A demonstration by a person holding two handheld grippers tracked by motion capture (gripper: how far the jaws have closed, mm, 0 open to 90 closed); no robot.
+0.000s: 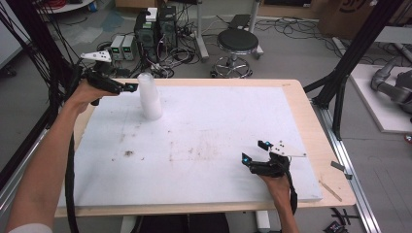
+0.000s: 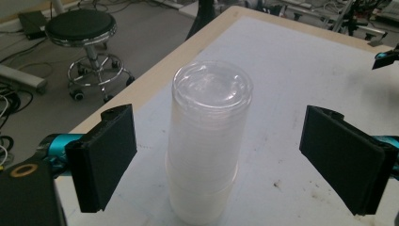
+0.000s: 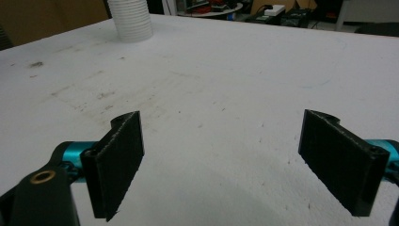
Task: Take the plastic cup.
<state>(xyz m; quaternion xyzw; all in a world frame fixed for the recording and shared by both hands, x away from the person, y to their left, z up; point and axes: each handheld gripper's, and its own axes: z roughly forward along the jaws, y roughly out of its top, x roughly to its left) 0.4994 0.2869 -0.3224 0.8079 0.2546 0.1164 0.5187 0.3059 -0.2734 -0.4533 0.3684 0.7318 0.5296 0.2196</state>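
So the cup stack (image 2: 207, 141) stands at the bench's (image 1: 204, 145) far left, between the left tongs' (image 2: 230, 160) wide-apart pads, untouched. Looks light, thin, slippery plastic; I'd squeeze gently mid-height. Right tongs (image 3: 221, 165) gape, empty.

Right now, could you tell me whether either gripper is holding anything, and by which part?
Nothing is held. The left gripper has its jaws open on either side of the stack of cups, clear of its sides. The right gripper is open over the bare table.
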